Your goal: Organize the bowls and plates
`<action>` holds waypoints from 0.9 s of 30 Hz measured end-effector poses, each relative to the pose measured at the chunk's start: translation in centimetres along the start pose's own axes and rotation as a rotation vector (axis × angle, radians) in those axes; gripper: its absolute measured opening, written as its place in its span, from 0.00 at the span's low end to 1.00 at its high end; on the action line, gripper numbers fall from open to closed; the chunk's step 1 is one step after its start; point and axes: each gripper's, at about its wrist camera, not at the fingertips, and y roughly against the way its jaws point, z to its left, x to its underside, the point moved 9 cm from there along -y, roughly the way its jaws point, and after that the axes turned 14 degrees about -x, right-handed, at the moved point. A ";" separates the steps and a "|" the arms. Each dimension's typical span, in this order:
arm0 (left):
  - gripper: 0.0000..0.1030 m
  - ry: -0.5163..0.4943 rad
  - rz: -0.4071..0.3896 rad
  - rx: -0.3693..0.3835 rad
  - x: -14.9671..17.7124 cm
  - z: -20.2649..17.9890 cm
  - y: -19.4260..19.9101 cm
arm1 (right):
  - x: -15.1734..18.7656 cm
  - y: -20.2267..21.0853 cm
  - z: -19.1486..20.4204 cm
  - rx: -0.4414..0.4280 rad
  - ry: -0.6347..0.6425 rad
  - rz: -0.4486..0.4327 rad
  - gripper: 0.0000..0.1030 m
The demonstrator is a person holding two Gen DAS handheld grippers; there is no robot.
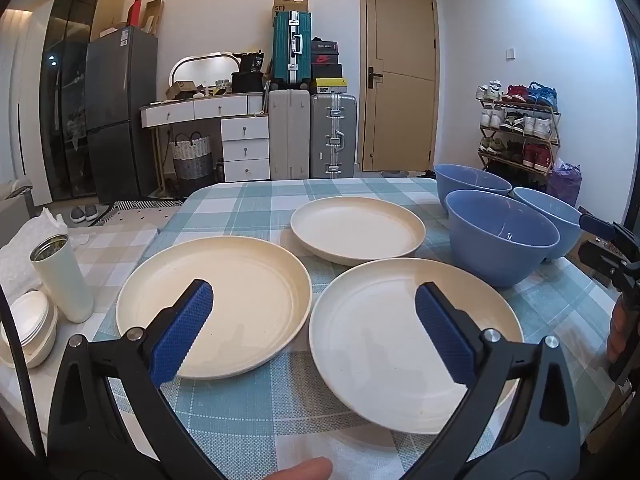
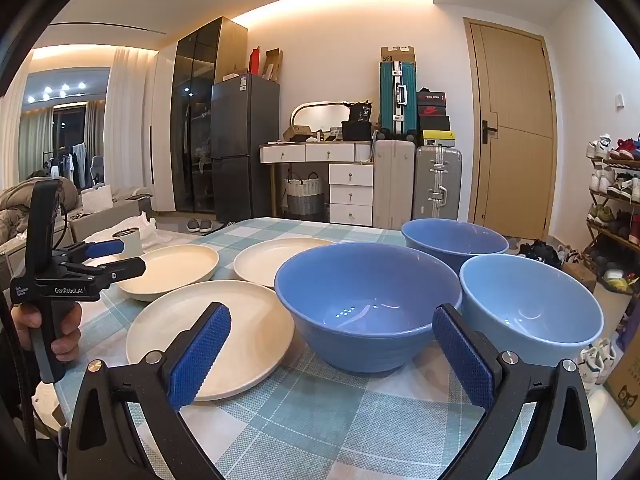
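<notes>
Right, I have both tools spread wide and holding nothing: my left gripper (image 1: 314,330) hangs over the three cream plates (image 1: 214,306), my right gripper (image 2: 332,354) before the three blue bowls (image 2: 368,304). Crowded together, one bowl could get knocked off the table edge (image 1: 560,300).

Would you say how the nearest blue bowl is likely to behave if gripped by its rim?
The nearest blue bowl looks glossy, so probably slippery. Its walls look rigid, its base narrow, so it may tip if pushed high.
</notes>
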 end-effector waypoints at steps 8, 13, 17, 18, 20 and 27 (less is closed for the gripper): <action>0.98 0.002 0.010 0.003 0.1 0.0 0.0 | 0.0 0.0 0.0 0.000 0.002 -0.001 1.00; 0.98 0.002 0.011 0.003 0.1 0.0 0.0 | 0.0 0.0 0.0 0.001 0.001 0.000 1.00; 0.98 0.002 0.011 0.002 0.1 0.0 0.0 | 0.0 0.0 0.0 0.000 0.001 0.000 1.00; 0.98 0.002 0.012 0.002 0.1 0.0 0.0 | 0.0 0.0 0.0 0.000 0.001 0.000 1.00; 0.98 0.002 0.011 0.002 0.1 0.0 0.0 | 0.0 0.0 0.0 0.000 0.001 0.000 1.00; 0.98 0.002 0.012 0.002 0.1 0.0 0.0 | 0.0 0.0 0.0 0.000 0.001 0.000 1.00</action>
